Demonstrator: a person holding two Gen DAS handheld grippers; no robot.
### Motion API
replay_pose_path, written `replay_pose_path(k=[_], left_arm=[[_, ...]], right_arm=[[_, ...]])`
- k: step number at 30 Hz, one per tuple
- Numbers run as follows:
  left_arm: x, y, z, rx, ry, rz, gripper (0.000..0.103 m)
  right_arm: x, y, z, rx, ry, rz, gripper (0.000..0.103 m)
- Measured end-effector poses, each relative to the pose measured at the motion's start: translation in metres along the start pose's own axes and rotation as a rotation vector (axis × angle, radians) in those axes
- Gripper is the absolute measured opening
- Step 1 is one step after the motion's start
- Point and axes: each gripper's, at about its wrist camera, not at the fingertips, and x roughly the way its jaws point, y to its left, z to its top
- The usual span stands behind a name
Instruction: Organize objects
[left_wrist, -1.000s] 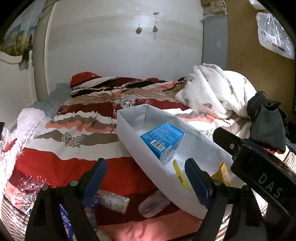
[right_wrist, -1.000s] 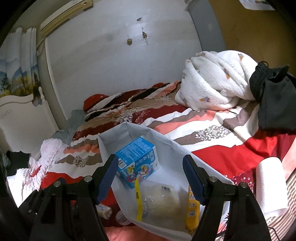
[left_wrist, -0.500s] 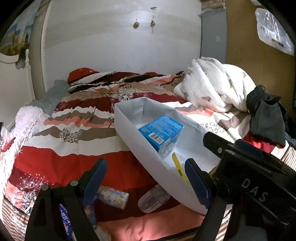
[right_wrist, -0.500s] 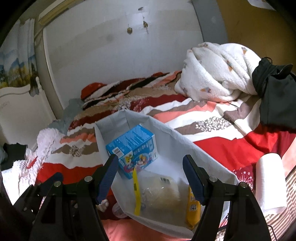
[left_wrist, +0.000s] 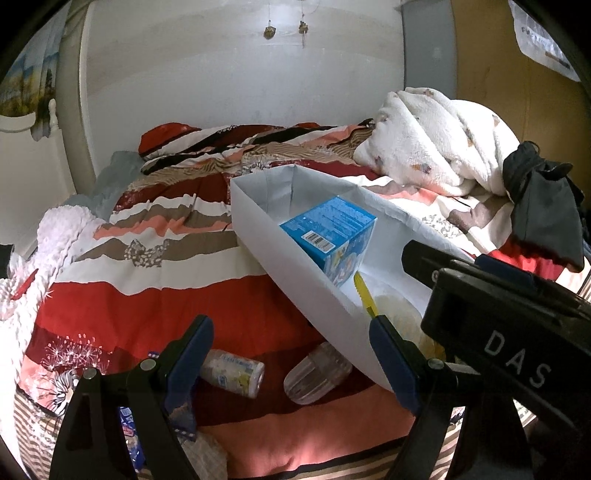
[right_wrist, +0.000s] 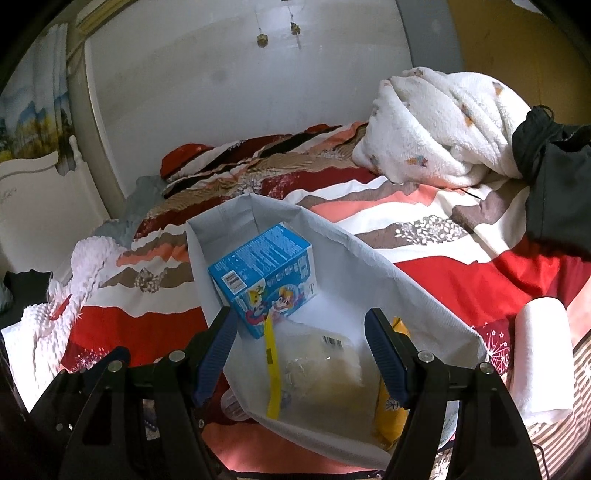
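A white fabric bin (left_wrist: 258, 236) (right_wrist: 373, 266) lies on the striped bedspread. In it are a blue carton (left_wrist: 332, 229) (right_wrist: 266, 273), a yellow strip (right_wrist: 271, 369), a clear packet (right_wrist: 321, 365) and a yellow packet (right_wrist: 388, 413). My left gripper (left_wrist: 291, 347) is open, low over the bed beside the bin's left wall. A small labelled bottle (left_wrist: 232, 373) and a clear ribbed bottle (left_wrist: 317, 373) lie on the bed between and beyond its fingers. My right gripper (right_wrist: 301, 347) is open above the bin's near end, holding nothing. Its black body (left_wrist: 498, 332) fills the right of the left wrist view.
A white fleece blanket (right_wrist: 443, 125) and dark clothing (right_wrist: 554, 177) are heaped at the back right. A paper towel roll (right_wrist: 543, 354) lies right of the bin. A white knobbly throw (left_wrist: 55, 251) edges the bed's left side. A blue wrapper (left_wrist: 129, 435) sits under my left finger.
Both views have tipped slightly downward, so the bin and carton sit higher in frame. The right gripper's body has pushed further into the left wrist view. Nothing was picked up or released.
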Motion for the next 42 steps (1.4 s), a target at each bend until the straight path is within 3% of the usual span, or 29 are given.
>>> replay_pose_path(k=[21, 30, 42], left_arm=[[0.000, 0.006, -0.003, -0.020, 0.006, -0.008, 0.086], [0.006, 0.014, -0.004, -0.031, 0.040, -0.017, 0.086], [0.005, 0.012, -0.007, -0.005, 0.045, 0.006, 0.086]], right_arm=[[0.005, 0.001, -0.002, -0.006, 0.038, 0.002, 0.072], [0.008, 0.000, -0.003, 0.032, 0.089, 0.070, 0.072], [0.010, 0.000, -0.004, 0.033, 0.101, 0.082, 0.072]])
